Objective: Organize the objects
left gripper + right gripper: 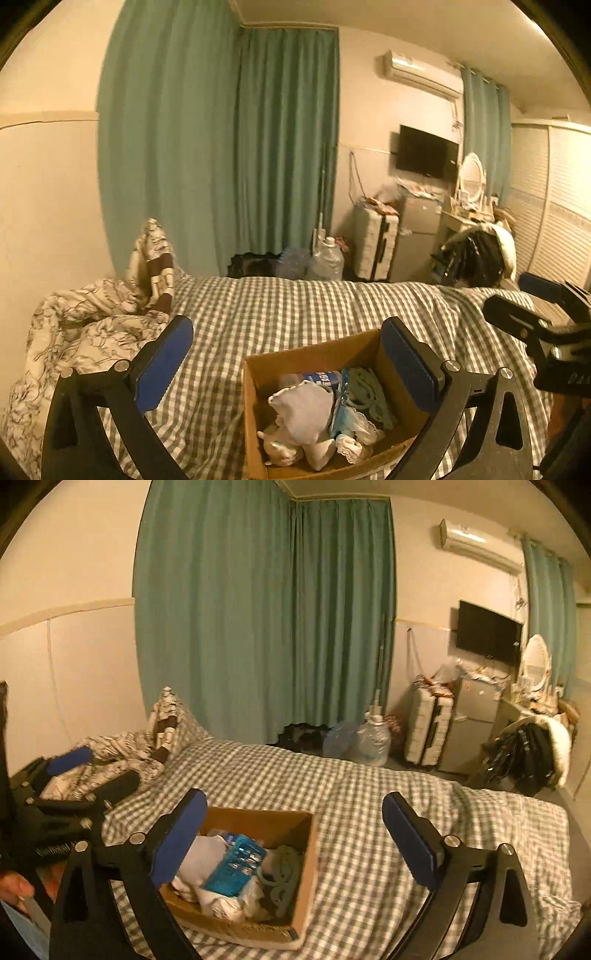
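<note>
The left tool [286,363] and right tool [293,843] look alike: black angular frames, round silver screws at the joints, and flat blue pads [164,363] lining the fingers' inner faces.

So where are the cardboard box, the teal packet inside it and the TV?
box [308,853]: right wrist view, on its bare right-hand wall.
teal packet [236,867]: right wrist view, on the middle of its front face.
TV [426,154]: left wrist view, on the middle of the dark screen.
</note>
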A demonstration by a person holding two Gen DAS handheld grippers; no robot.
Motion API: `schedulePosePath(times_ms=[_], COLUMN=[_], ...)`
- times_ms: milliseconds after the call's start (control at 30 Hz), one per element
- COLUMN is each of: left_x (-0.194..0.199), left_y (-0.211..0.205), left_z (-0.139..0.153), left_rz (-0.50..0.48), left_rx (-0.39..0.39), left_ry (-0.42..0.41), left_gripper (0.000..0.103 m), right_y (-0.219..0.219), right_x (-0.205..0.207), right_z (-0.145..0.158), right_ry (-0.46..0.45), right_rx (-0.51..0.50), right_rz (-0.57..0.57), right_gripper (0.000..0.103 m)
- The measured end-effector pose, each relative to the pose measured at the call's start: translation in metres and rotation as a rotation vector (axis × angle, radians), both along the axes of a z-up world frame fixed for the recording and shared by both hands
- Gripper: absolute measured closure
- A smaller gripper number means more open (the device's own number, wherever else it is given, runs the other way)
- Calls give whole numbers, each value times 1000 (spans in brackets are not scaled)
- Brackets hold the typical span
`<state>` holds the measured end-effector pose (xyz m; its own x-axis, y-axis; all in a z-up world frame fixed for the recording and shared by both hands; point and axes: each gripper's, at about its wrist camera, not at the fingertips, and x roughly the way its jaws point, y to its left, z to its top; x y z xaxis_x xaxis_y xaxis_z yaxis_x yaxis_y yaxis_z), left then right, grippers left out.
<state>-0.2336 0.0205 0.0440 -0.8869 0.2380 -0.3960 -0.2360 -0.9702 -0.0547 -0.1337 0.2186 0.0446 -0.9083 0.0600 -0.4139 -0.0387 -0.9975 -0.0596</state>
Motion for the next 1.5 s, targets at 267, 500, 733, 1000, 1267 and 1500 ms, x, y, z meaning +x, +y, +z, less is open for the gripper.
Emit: schedulePosePath(times_ms=[267, 500, 733, 1000, 1267, 1500], left_x=[26, 35, 38, 39, 39, 39], left_y=[-12, -6, 3, 3, 3, 2], left_z=[-16, -23, -30, -33, -35, -36], left_rz=[103, 109, 97, 96, 98, 99], left_rx=[-4, -31, -70, -80, -84, -81], left_ry=[37, 59, 62, 59, 52, 43], left_gripper=[0, 0, 0, 0, 0, 0], right_y=[3, 5, 0, 0, -3, -4], right_x=[19, 19, 18, 16, 15, 14], right_z=[-13, -39, -40, -40, -41, -42], right_ry=[32, 8, 20, 16, 11, 6], right_rx=[56, 36, 26, 18, 23, 21], right_rz=[-45, -53, -52, -51, -47, -44], right_gripper=[0, 0, 0, 0, 0, 0])
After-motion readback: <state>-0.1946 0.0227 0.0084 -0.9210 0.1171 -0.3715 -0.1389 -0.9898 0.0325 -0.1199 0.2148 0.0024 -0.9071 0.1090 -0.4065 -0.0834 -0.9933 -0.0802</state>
